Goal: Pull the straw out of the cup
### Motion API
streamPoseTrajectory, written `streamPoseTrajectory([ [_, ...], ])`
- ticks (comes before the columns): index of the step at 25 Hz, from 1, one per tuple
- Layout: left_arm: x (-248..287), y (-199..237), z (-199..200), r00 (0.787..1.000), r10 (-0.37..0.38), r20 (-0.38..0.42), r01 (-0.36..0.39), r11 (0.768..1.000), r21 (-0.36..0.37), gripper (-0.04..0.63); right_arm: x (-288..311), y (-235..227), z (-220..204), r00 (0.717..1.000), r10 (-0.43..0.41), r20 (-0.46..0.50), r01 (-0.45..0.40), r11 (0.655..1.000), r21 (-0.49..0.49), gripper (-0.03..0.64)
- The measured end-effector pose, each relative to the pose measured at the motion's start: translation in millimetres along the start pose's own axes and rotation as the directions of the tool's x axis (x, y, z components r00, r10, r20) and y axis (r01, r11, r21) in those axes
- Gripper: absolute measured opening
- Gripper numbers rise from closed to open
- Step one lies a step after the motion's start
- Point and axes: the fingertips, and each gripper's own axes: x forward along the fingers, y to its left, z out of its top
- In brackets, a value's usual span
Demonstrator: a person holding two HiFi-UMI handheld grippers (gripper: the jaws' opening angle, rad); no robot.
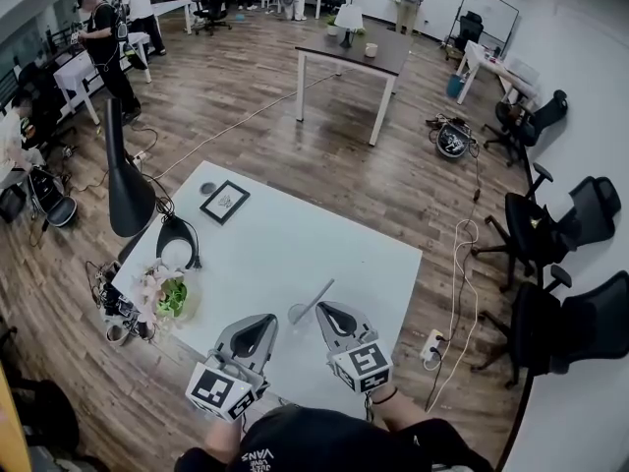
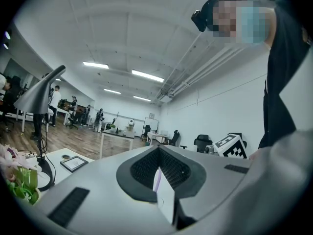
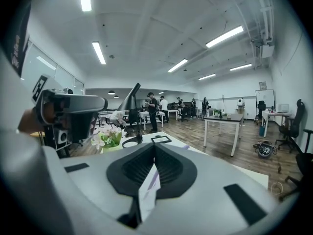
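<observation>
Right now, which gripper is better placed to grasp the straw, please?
Probably the right: the right gripper sits close beside the straw, which leans out of the cup toward it, while the left gripper is farther off. The right jaws are shut and must open first.

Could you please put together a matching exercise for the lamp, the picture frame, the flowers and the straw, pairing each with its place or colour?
Things:
1. lamp
2. picture frame
3. flowers
4. straw

Descriptions:
A. pale pink, with green leaves
B. in the cup, near the table's front edge
C. tall and black, standing at the left side
D. lying flat near the far left corner

Pairs: 1-C, 2-D, 3-A, 4-B
</observation>
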Motion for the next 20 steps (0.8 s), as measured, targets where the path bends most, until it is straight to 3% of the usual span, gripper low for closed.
streamPoseTrajectory([
  [9, 0.6, -2.2, -1.1, 1.0, 0.0, -0.002, 0.0, 1.0, -0.001, 0.002, 9.9, 0.4, -32.3, 0.996, 0.011, -0.083, -0.009, 1.0, 0.023, 0.017],
  [20, 2.9, -3.5, -2.6, 1.0, 0.004, -0.01, -0.004, 1.0, -0.003, 0.002, 20.1, 1.9, -55.6, 0.984, 0.079, -0.158, -0.058, 0.99, 0.131, 0.018],
])
